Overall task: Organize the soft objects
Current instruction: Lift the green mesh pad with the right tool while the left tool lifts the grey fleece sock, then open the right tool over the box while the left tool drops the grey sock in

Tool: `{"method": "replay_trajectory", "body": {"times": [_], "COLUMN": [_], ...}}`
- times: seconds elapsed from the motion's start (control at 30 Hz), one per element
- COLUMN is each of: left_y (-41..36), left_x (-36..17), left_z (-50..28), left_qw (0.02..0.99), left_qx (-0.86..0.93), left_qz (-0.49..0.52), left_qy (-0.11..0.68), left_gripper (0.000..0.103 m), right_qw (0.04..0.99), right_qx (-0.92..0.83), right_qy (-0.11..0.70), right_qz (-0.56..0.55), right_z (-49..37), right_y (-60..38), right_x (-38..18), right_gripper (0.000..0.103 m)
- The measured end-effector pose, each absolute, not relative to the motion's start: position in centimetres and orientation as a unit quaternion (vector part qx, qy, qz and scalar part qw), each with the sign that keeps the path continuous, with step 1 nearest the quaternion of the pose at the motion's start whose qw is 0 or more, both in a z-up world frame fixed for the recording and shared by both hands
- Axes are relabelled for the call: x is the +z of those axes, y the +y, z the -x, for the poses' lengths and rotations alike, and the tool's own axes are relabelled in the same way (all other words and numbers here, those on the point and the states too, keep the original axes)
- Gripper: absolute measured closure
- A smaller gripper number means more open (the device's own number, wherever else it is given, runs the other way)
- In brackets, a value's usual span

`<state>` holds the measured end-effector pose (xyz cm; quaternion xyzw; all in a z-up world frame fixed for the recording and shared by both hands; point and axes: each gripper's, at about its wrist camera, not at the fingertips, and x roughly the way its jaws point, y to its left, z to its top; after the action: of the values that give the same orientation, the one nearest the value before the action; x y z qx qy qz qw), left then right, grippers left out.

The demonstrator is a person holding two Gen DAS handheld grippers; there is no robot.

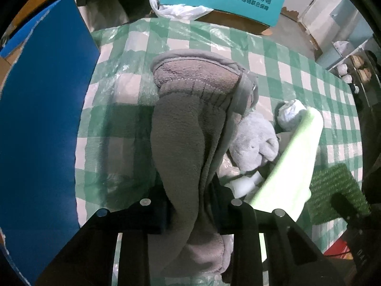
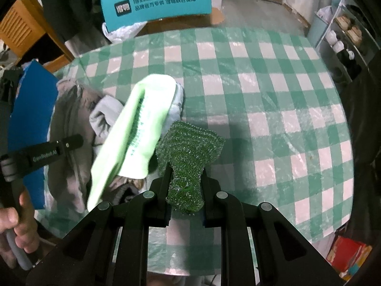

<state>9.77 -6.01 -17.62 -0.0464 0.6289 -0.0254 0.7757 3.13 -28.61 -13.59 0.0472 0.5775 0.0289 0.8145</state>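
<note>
Both jaws clamped: left gripper (image 1: 190, 212) pinching the floppy brown-grey fleece garment (image 1: 190, 109) mid-frame, right gripper (image 2: 185, 197) squeezing the springy green mesh scrubber (image 2: 190, 152). Light, bunch-grab anywhere.

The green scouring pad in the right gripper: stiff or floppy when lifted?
Probably springy rather than limp: the green scouring pad pinches narrow between the right gripper's pads yet fans out flat beyond them. Likely light. Its coarse weave should resist slipping.
</note>
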Motion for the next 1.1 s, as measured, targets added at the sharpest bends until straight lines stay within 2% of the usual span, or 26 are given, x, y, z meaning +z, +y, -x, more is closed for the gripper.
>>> {"method": "replay_trajectory", "body": {"times": [1.1], "left_y": [-2.2], "left_x": [-6.2], "left_z": [-4.6], "left_qw": [0.859], "left_qx": [-0.023], "left_qz": [-0.003], "left_qy": [0.511], "left_gripper": [0.076], "right_qw": [0.859], "right_qx": [0.11], "right_qy": [0.498], "right_qz": [-0.038], "right_z": [-2.8], "right_y": [-21.2], "right_x": [-5.0], "right_gripper": [0.086]}}
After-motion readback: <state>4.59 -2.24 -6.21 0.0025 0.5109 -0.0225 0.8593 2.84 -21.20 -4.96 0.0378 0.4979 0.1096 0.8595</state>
